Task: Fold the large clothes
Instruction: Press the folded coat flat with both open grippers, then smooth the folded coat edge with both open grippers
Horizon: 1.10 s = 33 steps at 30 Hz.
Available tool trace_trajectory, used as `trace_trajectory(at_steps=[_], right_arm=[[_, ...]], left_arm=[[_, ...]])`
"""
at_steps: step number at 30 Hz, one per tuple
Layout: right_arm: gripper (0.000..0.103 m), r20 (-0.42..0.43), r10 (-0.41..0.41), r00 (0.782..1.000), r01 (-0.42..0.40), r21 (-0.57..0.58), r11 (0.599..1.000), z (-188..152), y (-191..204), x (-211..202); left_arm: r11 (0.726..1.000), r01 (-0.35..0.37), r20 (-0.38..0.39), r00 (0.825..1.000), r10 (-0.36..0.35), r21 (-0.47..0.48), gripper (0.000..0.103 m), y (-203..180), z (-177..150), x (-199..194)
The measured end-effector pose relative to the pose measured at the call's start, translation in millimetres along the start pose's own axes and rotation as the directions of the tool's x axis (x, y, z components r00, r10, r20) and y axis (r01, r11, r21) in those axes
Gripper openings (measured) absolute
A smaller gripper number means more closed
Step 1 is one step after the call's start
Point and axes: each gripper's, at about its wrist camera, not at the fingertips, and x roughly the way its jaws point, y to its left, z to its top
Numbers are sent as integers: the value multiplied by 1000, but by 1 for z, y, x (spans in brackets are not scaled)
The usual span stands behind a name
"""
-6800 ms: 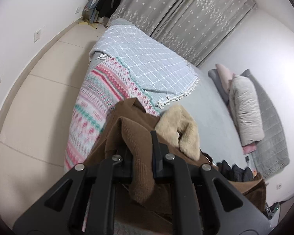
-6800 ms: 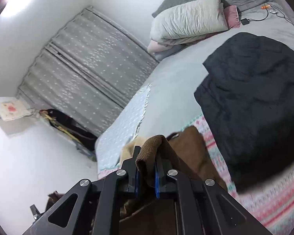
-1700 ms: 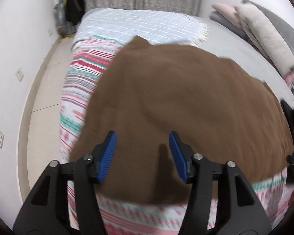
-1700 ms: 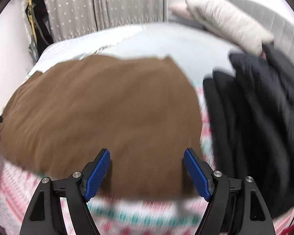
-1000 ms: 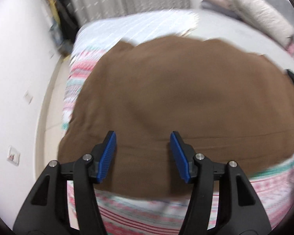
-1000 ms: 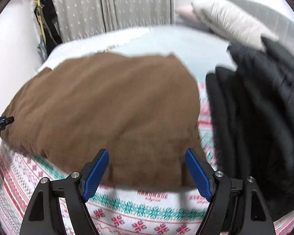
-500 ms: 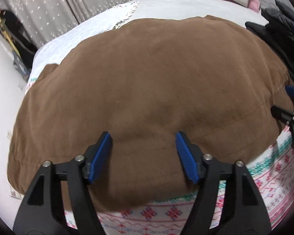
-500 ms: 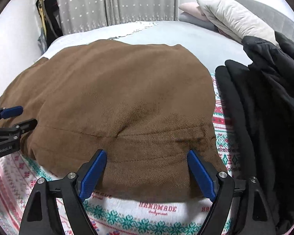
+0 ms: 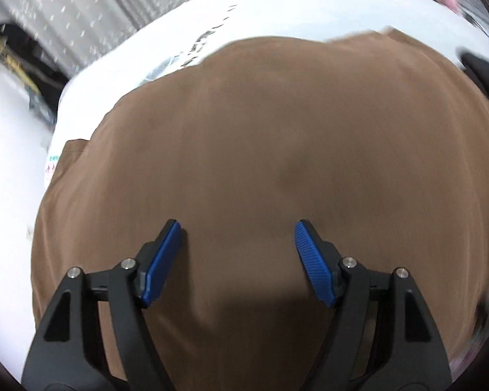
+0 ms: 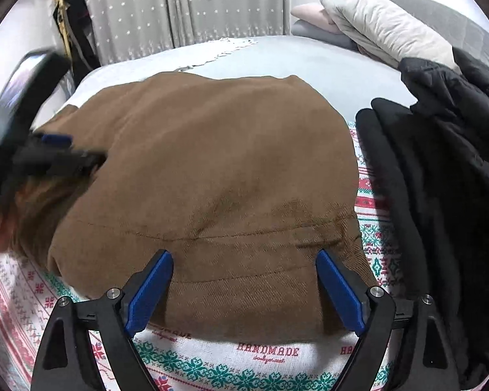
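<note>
The brown garment is spread flat over the patterned blanket. The left gripper and right gripper are held wide above it, nothing gripped.

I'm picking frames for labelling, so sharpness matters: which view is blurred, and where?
Left wrist view: motion-smeared throughout, brown garment textureless, curtain streaked, only the left gripper crisp. Right wrist view: mostly sharp, garment weave and stitching readable; blur only at the left edge, on the other gripper.
</note>
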Motion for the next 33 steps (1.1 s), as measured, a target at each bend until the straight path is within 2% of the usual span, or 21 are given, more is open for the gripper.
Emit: trace_trajectory(at_steps=[9,11,16,19,23,24,26,28,33], right_arm=[[97,-3,23,1000,-23,4,1000,2,-2,5],[98,-5,29,1000,-29,7,1000,3,-3,6],[99,-9,47,999,-46,17,999,4,-5,7],[100,-4,33,999,-33,4,999,2,0,7],[101,0,25,1000,-25,2,1000,1,2,7],[102,0,24,1000,-24,1,1000,0,2,7],[102,1,23,1000,-23,-5,1000,0,2,8],[103,3,20,1000,-20,-10,1000,0,2,8],[103,6,16,1000,-16,-12,1000,0,3,9]], left_arm=[[993,-22,4,1000,23,-113,83,13,86,50],[990,-49,9,999,51,-133,89,16,95,58],[985,-80,6,997,82,-156,89,16,108,73],[984,-99,8,995,102,-147,90,15,107,74],[984,-88,2,996,89,-152,90,21,109,71],[983,-84,1,996,85,-162,88,24,111,69],[980,-43,6,999,45,-194,78,32,108,57],[978,21,33,999,-14,-210,78,39,94,39],[988,40,82,996,-28,-146,78,39,41,-9]])
